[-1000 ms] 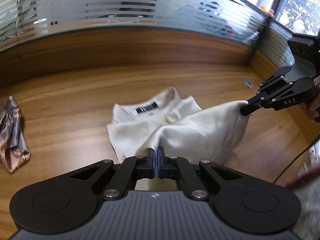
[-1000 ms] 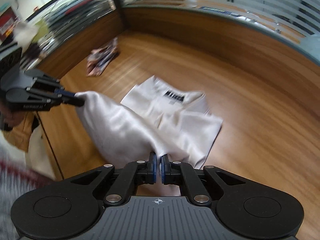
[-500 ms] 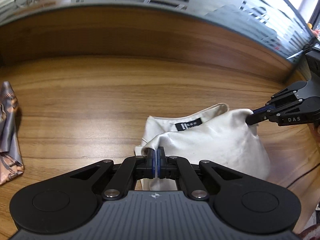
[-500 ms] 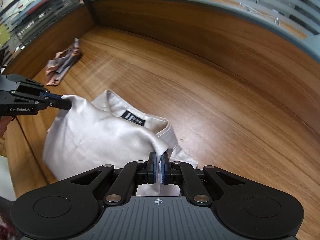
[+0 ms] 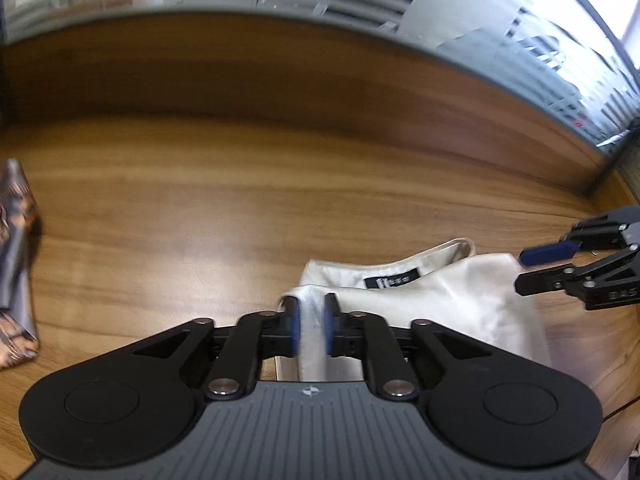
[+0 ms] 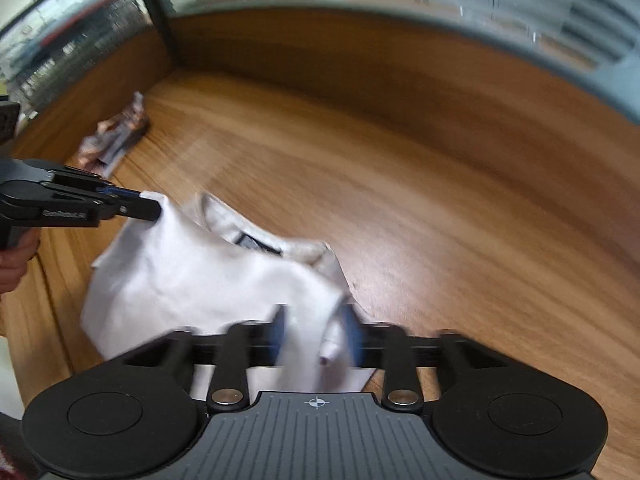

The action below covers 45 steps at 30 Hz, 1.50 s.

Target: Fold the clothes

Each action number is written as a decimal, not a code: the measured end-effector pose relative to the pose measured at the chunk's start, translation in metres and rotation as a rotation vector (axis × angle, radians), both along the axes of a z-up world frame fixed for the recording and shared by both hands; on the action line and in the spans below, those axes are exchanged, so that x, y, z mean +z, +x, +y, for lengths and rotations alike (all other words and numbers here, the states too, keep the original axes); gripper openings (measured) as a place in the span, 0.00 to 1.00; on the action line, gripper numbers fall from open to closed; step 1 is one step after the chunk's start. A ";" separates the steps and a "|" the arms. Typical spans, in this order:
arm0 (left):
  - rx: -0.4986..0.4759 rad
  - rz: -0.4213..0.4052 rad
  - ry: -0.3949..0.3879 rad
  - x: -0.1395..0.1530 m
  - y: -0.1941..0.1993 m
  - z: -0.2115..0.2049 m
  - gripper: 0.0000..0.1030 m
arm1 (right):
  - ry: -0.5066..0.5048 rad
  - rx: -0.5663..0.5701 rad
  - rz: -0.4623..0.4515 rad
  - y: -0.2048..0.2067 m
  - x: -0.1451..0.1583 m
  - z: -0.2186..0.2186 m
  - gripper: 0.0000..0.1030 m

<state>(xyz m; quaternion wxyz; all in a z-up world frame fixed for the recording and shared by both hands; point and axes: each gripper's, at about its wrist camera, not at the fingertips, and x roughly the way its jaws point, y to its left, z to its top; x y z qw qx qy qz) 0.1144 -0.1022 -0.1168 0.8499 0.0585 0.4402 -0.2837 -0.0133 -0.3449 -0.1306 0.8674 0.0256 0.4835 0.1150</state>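
Now you are letting go: both pairs of jaws have just been opening. Your left gripper (image 5: 311,322) is standing slightly parted with a fold of the cream shirt (image 5: 448,300) lying loose between its pads. Your right gripper (image 6: 316,336) is gaping wider over the shirt's other corner. Well left of the shirt, a patterned cloth (image 5: 16,272) is lying on the wooden table (image 5: 200,208).

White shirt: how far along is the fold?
Done: the shirt is folded up to the collar label. In hand: both the left hand-held gripper and the right hand-held gripper have just been opening, cloth loose between the pads. Left: patterned cloth unfolded.
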 end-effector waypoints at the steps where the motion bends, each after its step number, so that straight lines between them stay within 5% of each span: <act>1: -0.007 -0.012 0.008 0.004 -0.005 0.002 0.24 | -0.007 0.003 -0.019 -0.005 0.007 0.002 0.46; 4: -0.022 -0.078 0.027 0.016 -0.024 0.007 0.45 | -0.022 0.005 -0.041 -0.020 0.025 0.006 0.54; 9: -0.039 -0.109 0.041 0.023 -0.046 0.016 0.50 | -0.036 0.031 -0.077 -0.040 0.038 0.021 0.61; 12: -0.048 -0.096 0.020 0.024 -0.059 0.024 0.46 | -0.032 0.033 -0.086 -0.048 0.035 0.032 0.61; 14: -0.062 -0.087 0.018 0.023 -0.070 0.028 0.28 | -0.023 0.034 -0.097 -0.053 0.031 0.040 0.61; 17: -0.081 -0.057 0.029 0.010 -0.084 0.026 0.19 | -0.006 0.050 -0.114 -0.059 0.022 0.051 0.60; 20: -0.091 -0.033 0.048 -0.006 -0.088 0.024 0.18 | -0.012 0.073 -0.093 -0.058 0.010 0.064 0.53; 30: -0.072 0.030 0.117 -0.046 -0.074 0.016 0.18 | -0.089 0.134 -0.017 -0.040 -0.034 0.081 0.53; 34: -0.075 0.027 0.065 -0.038 -0.073 0.026 0.21 | -0.078 0.139 -0.014 -0.039 -0.028 0.075 0.53; 38: -0.051 -0.011 0.055 -0.024 -0.071 0.041 0.44 | -0.066 0.104 -0.038 -0.046 -0.012 0.058 0.56; 41: -0.028 -0.039 0.044 -0.018 -0.063 0.052 0.67 | -0.053 0.033 -0.047 -0.051 -0.004 0.037 0.71; 45: -0.037 0.005 0.031 -0.022 -0.041 0.059 0.71 | -0.004 -0.090 -0.015 -0.047 -0.007 0.003 0.83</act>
